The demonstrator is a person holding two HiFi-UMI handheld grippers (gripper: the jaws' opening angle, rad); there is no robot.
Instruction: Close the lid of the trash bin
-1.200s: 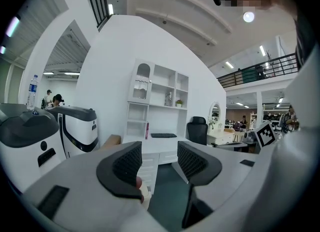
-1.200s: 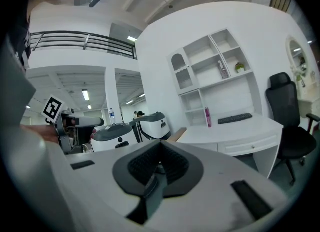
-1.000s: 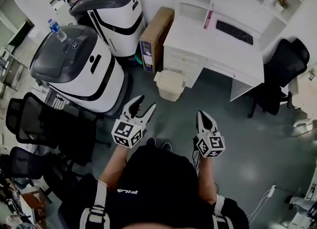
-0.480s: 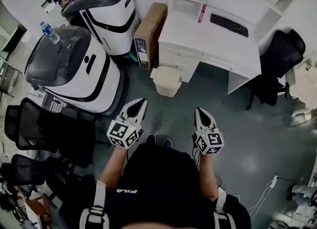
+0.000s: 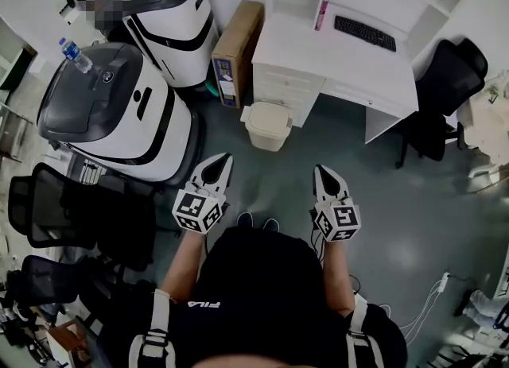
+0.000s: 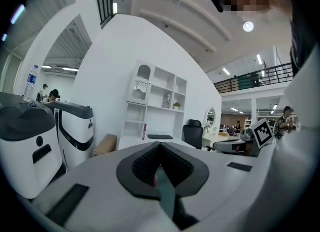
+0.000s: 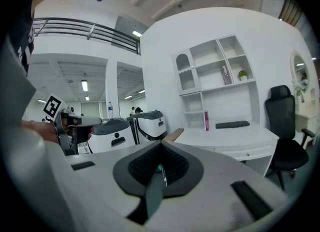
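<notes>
The trash bin [image 5: 267, 125] is a small cream bin on the grey floor, standing against the white desk's drawer side with its lid lying flat on top. Both grippers are held in front of the person and point toward it, well short of it. My left gripper [image 5: 224, 160] is shut with nothing between its jaws, and its jaws [image 6: 160, 146] fill the lower half of the left gripper view. My right gripper [image 5: 320, 172] is also shut and empty; in the right gripper view the right gripper [image 7: 161, 146] hides the floor. The bin shows in neither gripper view.
A white desk [image 5: 342, 52] with a keyboard [image 5: 364, 32] stands behind the bin, a cardboard box [image 5: 233, 52] to its left. Two large white-and-grey machines [image 5: 119, 112] [image 5: 171, 9] stand at left, one with a bottle [image 5: 74, 54]. Black chairs [image 5: 449, 88] [image 5: 56, 207] flank the floor.
The left gripper's jaws stood apart a second ago and are now together, with nothing in them. The right gripper has stayed shut and nearly still.
</notes>
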